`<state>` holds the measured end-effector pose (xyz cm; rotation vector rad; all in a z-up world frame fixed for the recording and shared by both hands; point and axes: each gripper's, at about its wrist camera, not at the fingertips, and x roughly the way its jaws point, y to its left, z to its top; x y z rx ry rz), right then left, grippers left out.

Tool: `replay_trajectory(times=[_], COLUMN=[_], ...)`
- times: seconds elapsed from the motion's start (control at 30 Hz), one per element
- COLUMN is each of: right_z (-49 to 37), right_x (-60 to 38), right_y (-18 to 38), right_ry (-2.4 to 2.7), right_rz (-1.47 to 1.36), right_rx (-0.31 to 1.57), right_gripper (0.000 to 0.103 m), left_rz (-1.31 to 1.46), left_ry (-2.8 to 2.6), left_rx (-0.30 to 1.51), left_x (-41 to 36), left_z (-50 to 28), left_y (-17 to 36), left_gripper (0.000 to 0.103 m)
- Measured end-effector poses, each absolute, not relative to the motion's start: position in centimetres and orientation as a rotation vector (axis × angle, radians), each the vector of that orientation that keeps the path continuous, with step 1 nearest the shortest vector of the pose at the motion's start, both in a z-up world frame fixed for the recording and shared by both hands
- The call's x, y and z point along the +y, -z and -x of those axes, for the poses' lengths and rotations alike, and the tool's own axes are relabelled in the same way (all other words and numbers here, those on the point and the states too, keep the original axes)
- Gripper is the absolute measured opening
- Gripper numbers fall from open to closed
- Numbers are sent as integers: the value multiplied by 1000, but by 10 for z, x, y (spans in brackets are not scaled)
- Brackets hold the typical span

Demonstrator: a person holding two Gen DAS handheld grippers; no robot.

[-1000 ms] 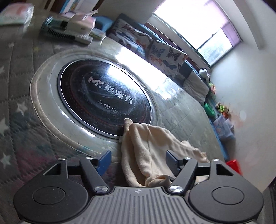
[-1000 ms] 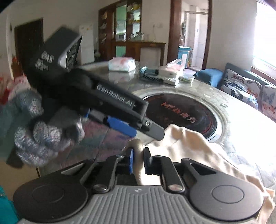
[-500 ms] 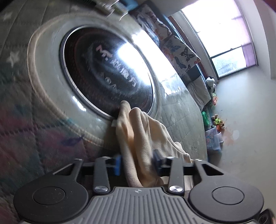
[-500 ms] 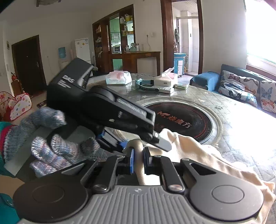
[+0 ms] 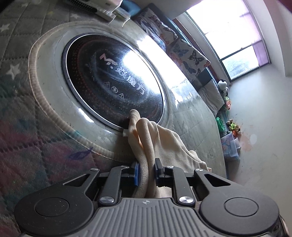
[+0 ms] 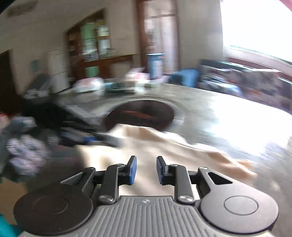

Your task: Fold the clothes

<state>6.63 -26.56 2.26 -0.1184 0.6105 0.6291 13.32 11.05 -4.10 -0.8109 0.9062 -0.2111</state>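
A cream garment [image 5: 164, 142] lies bunched on the round table, its tip over the rim of the black hotplate [image 5: 113, 82]. My left gripper [image 5: 147, 171] is closing its jaws; a thick fold of the garment fills the gap and both pads press on it. In the blurred right wrist view the garment [image 6: 164, 145] spreads out below my right gripper [image 6: 145, 170]. Its jaws are opening, with nothing pinched between the blue pads. The left gripper [image 6: 87, 134] and a gloved hand [image 6: 23, 155] show at the left of that view.
A quilted star-patterned cover [image 5: 21, 145] surrounds the hotplate's pale ring. Boxes and small items [image 5: 102, 11] sit at the table's far edge. A sofa with butterfly cushions [image 5: 186, 52] stands beyond the table, and toys [image 5: 231, 125] lie on the floor.
The left jaws went from wide apart to closed around the garment's fold. The right gripper let go of the edge it pinched and swung sideways, blurring its view.
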Motion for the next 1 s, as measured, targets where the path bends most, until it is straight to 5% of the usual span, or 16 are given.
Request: replay_trajectory(times=[0.47,0.53,0.6,1.0], right_z=[-117,-117,-115,-87], right_x=[-365,-365,-364,-392], right_y=[22,23,23,-25], right_ry=[-306,-309,-314,-243], right_rz=[-178,-192,-200,-182], right_rx=[694,688,686,539], right_gripper=[32,29,12,4], left_rz=[707,687,668,523], left_ry=[211,211,214,356], left_rx=[886,879,871,810], left_x=[100,97,94,31], left_z=[-138,-138,-138,-162], left_y=[34,31,27,-9], left_gripper=[18,16,15,13])
